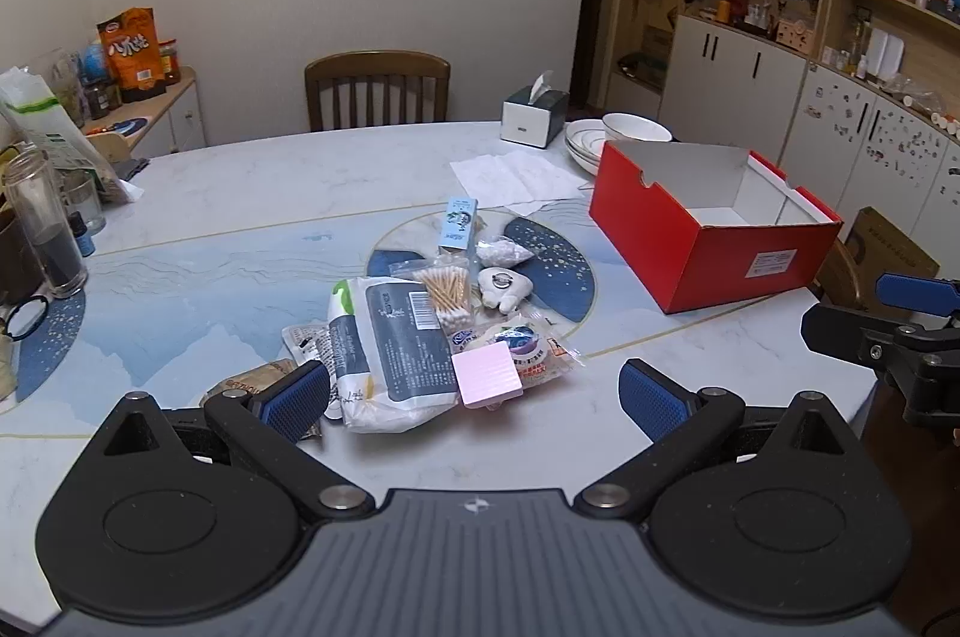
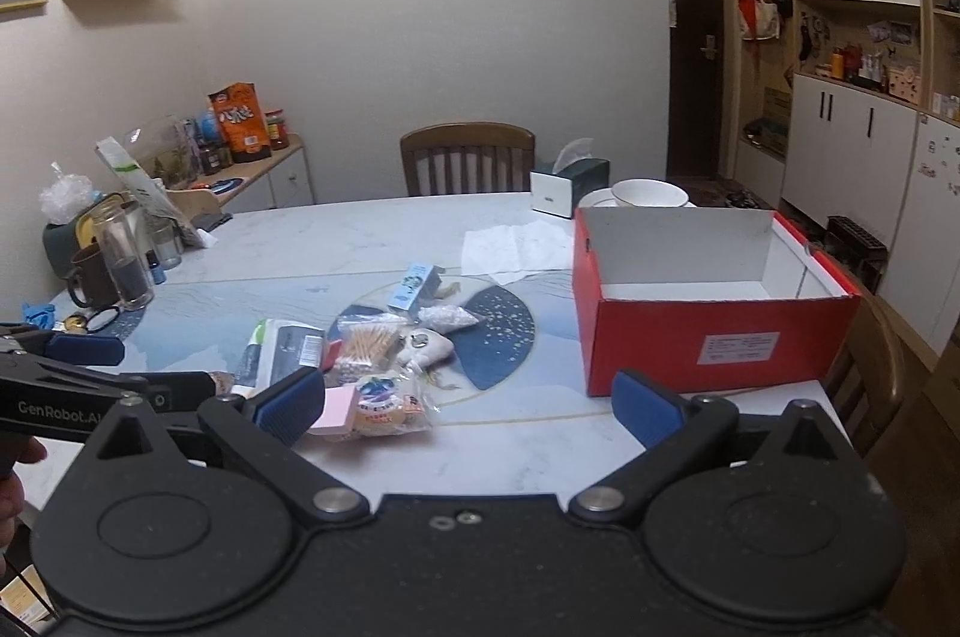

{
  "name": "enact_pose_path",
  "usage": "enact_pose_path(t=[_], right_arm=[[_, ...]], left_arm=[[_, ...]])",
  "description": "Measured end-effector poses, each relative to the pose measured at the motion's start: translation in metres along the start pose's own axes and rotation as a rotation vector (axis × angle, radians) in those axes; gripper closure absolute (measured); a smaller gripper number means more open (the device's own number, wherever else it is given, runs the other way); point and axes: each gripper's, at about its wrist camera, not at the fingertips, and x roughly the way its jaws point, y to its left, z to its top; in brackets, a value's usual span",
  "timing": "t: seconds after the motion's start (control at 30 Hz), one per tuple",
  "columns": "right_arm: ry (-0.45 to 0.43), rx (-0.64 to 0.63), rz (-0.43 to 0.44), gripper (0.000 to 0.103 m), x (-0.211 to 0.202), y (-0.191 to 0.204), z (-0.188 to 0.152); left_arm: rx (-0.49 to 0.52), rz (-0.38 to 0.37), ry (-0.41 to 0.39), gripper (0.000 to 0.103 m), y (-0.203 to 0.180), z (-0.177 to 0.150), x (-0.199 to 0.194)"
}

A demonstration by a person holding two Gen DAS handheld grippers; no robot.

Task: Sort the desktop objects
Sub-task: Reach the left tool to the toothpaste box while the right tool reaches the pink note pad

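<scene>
A pile of small items lies mid-table: a pink sticky-note pad, a clear snack bag, a cotton swab bag, a white-and-grey pouch, a white plush and a light blue box. An open red box stands to the right, empty. My left gripper is open, just short of the pile. My right gripper is open, near the pad and the red box. Both hold nothing.
A tissue box, stacked plates and a bowl, and paper napkins sit at the back. Jars and a mug crowd the left edge. A chair stands behind the table. Cabinets line the right wall.
</scene>
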Motion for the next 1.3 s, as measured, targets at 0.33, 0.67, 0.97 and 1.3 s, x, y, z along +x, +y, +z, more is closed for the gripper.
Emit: enact_pose_path(t=[0.33,0.67,0.97,1.3], right_arm=[[0.014,-0.038,0.121,0.001,0.001,-0.011,0.003],[0.035,-0.093,0.216,0.001,-0.001,-0.021,0.004],[0.072,-0.129,0.204,0.008,0.027,-0.003,0.004],[0.149,-0.171,0.167,0.019,0.081,0.038,-0.002]], left_arm=[[-0.049,0.051,-0.063,0.000,-0.012,0.001,-0.017],[-0.069,0.153,-0.099,0.000,-0.024,-0.003,-0.026],[-0.036,0.197,-0.091,0.000,-0.001,-0.008,-0.001],[0.021,0.130,-0.032,0.000,0.039,0.003,0.063]])
